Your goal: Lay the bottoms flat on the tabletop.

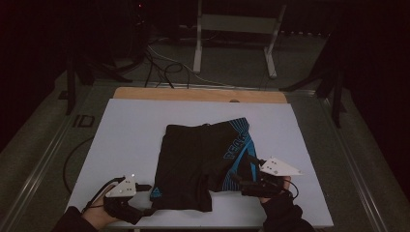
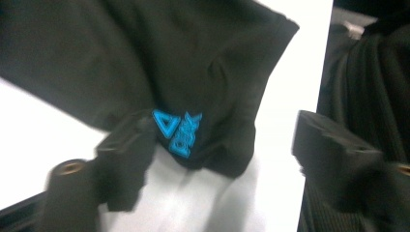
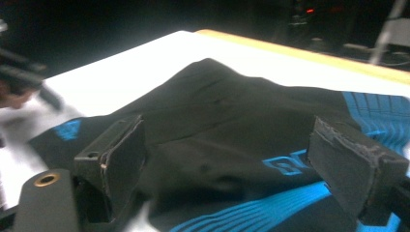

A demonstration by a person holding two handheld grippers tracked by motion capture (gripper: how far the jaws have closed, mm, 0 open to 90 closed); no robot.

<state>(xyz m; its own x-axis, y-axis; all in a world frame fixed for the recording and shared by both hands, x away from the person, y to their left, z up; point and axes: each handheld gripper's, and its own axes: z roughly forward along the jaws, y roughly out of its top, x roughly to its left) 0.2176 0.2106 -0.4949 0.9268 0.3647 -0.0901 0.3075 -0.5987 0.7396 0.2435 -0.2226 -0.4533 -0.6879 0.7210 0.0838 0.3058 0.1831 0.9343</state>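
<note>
One pair of black shorts (image 1: 200, 162) with blue side panels lies flat on the white surface (image 1: 130, 130), near its front edge. Two hand-held grippers flank it. The left hand-held gripper (image 1: 145, 187) sits at the near left leg hem, jaws spread, the blue logo corner (image 2: 176, 133) between them but unpinched. The right hand-held gripper (image 1: 243, 169) is at the blue-striped right side, jaws spread wide, gripping nothing.
</note>
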